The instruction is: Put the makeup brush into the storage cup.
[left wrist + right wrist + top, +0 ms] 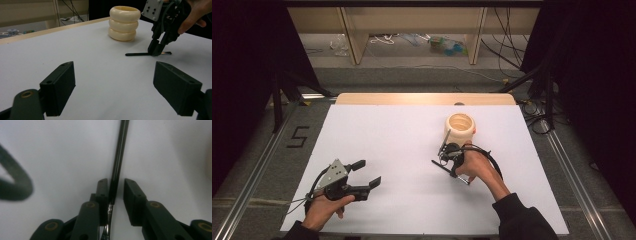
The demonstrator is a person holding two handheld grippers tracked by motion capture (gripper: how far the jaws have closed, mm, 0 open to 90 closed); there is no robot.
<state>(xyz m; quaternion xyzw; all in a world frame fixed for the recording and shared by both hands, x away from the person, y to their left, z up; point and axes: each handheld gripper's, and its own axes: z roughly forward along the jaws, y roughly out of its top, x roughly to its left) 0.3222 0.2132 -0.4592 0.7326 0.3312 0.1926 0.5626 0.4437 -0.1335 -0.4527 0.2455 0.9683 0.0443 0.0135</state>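
The black pen [140, 53] lies flat on the white table [402, 145], near the cream ringed holder [460, 129]. The right gripper [447, 159] points down over it, jaws either side of the shaft: one pad touches, the other stands just clear, so nothing is clamped. The left gripper [367, 175] rests well apart, jaws spread, empty.
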